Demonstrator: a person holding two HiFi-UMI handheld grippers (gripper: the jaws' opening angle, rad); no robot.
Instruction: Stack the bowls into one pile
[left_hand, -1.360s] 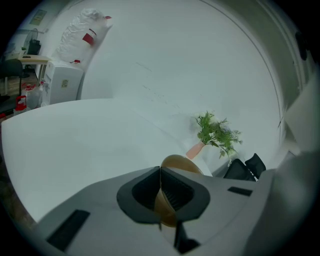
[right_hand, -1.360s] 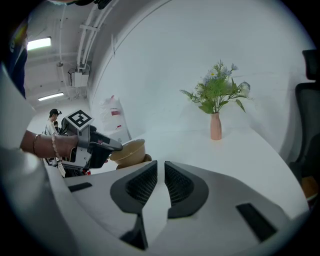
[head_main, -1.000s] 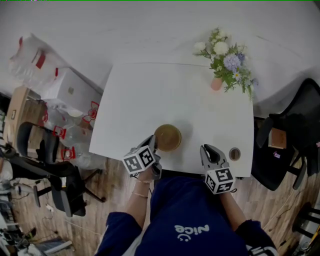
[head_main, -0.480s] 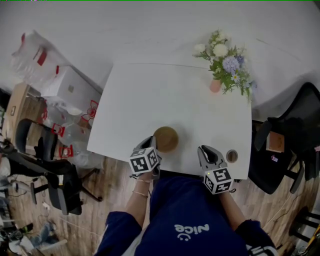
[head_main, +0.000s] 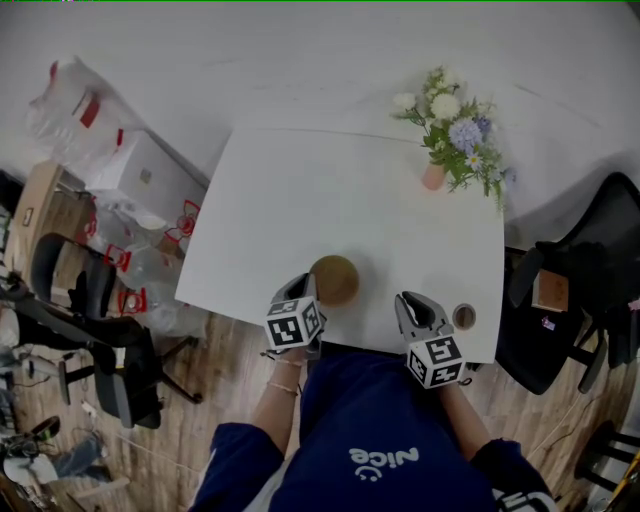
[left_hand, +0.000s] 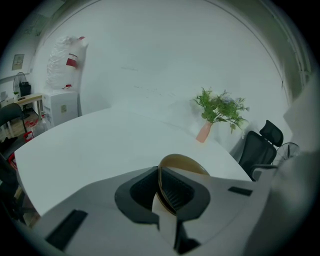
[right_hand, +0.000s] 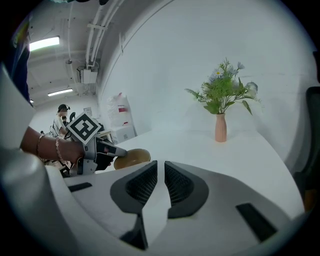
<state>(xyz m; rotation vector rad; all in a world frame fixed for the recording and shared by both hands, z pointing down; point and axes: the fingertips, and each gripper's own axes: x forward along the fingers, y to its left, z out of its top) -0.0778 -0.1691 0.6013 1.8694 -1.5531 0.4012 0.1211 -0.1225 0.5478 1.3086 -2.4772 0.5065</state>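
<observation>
A single brown bowl (head_main: 336, 279) sits near the front edge of the white table (head_main: 330, 190). My left gripper (head_main: 306, 287) is shut on the bowl's near left rim. In the left gripper view the rim (left_hand: 184, 162) runs between the pads. The right gripper view shows the bowl (right_hand: 133, 157) with the left gripper (right_hand: 118, 151) on it. My right gripper (head_main: 409, 301) hovers at the table's front edge to the right of the bowl. Its jaws stand a narrow gap apart with nothing between them (right_hand: 160, 183). No other bowl is in view.
A pink vase of flowers (head_main: 434, 171) stands at the table's far right corner. A round cable hole (head_main: 464, 316) lies in the front right of the tabletop. A black chair (head_main: 585, 270) is to the right; boxes and bags (head_main: 130, 180) are to the left.
My left gripper has rolled a little, its marker cube shifting right, still gripping the bowl's rim. The bowl and the right gripper have kept their places.
</observation>
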